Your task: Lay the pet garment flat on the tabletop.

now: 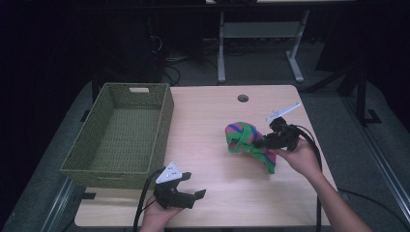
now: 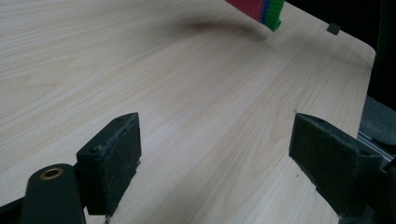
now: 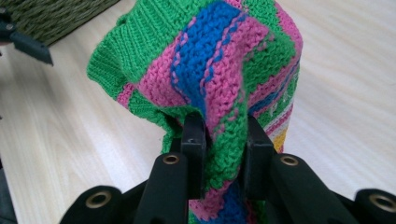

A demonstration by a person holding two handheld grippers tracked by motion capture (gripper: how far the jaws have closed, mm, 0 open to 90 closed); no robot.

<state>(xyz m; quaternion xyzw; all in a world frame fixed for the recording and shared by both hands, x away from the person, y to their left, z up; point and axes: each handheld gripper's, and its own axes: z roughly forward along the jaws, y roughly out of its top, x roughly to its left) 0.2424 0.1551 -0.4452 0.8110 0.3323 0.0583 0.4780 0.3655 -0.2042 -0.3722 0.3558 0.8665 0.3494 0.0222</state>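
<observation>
High view: 1 knit cloth [image 1: 247, 141] clamped by R gripper [image 1: 261, 143], 1 basket [image 1: 121, 133], L gripper [image 1: 193, 189] gaping, empty.

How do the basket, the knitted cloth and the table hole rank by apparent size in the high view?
1. basket, by far the largest
2. knitted cloth
3. table hole, the smallest

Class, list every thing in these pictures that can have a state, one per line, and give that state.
knitted cloth: bunched, pinched, lifted off the table
right gripper: shut on the knitted cloth
left gripper: open, nothing between its jaws, low over the table
woven basket: upright, nothing in it
table: bare wood where it shows
</observation>
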